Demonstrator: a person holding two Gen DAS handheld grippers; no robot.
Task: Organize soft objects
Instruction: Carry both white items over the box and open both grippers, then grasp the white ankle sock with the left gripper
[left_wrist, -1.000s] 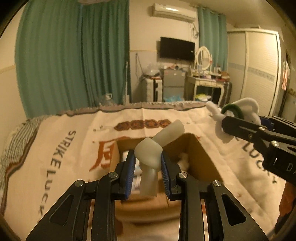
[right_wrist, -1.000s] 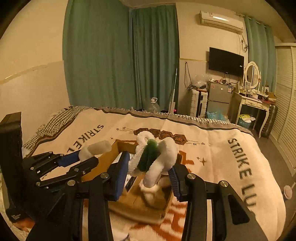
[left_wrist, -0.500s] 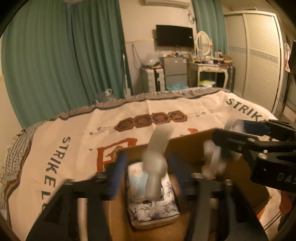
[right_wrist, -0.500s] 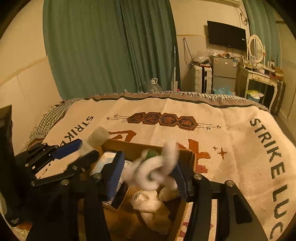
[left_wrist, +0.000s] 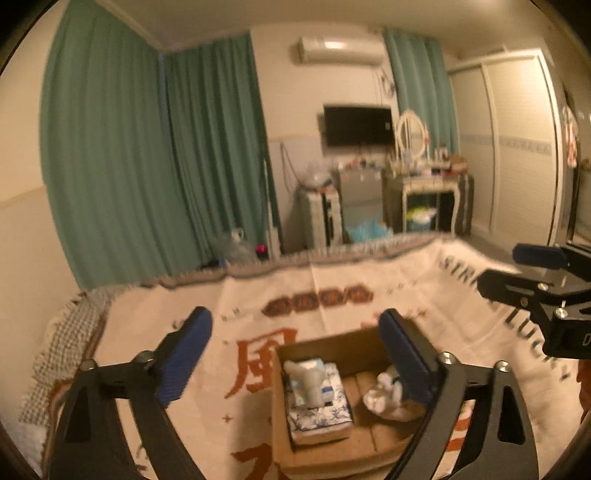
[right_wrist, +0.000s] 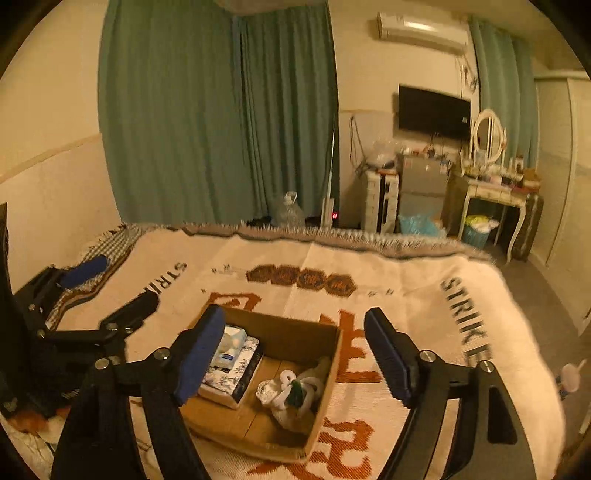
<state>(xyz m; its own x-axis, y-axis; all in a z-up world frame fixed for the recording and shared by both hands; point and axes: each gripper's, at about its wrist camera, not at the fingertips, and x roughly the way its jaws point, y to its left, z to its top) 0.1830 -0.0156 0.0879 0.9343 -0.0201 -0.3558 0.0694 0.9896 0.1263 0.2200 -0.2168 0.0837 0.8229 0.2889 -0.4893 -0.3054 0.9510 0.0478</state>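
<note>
An open cardboard box (right_wrist: 334, 354) (left_wrist: 365, 338) sits on the bed. Inside it, a pale soft toy (left_wrist: 308, 380) (right_wrist: 231, 338) lies on a floral tissue pack (left_wrist: 321, 411) (right_wrist: 236, 373). A white and green plush (right_wrist: 295, 391) (left_wrist: 384, 386) lies in the box's right part on white cloth. My left gripper (left_wrist: 295, 356) is open and empty above the box. My right gripper (right_wrist: 293, 356) is open and empty above the box too. Each gripper shows at the edge of the other's view.
A cream blanket (right_wrist: 406, 280) with orange characters and "STRIKE LUCK" lettering covers the bed. Green curtains (right_wrist: 221, 110), a TV (right_wrist: 434, 110), a small fridge (right_wrist: 421, 192) and a dressing table (right_wrist: 491, 192) stand beyond the bed's far edge.
Both grippers opened and dropped their soft toys into the box, then lifted away. The pale toy now lies on the tissue pack, the white and green plush in the right part.
</note>
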